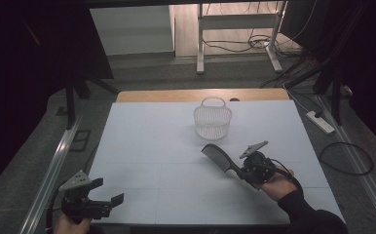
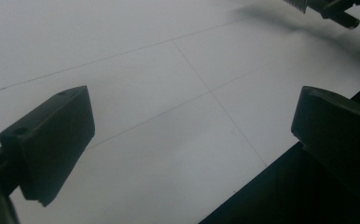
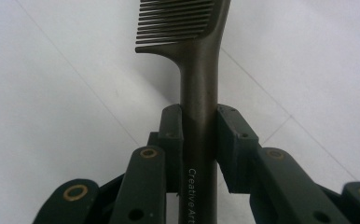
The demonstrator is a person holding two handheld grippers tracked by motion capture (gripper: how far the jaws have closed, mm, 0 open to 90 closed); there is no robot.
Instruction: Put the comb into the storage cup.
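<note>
carry step: right gripper (image 1: pixel 242 170) clamped on comb (image 1: pixel 218 157) handle, left gripper (image 1: pixel 109 191) wide open, empty. next: lift comb over basket (image 1: pixel 212 122), release.

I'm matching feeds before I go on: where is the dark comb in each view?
High view: the comb lies right of centre, in front of the basket, its handle clamped in the right hand-held gripper.
Left gripper view: its teeth cross the top edge, right of centre.
Right gripper view: the comb runs up the centre.
Shared landmark: the white table with its thin seam lines.
</note>
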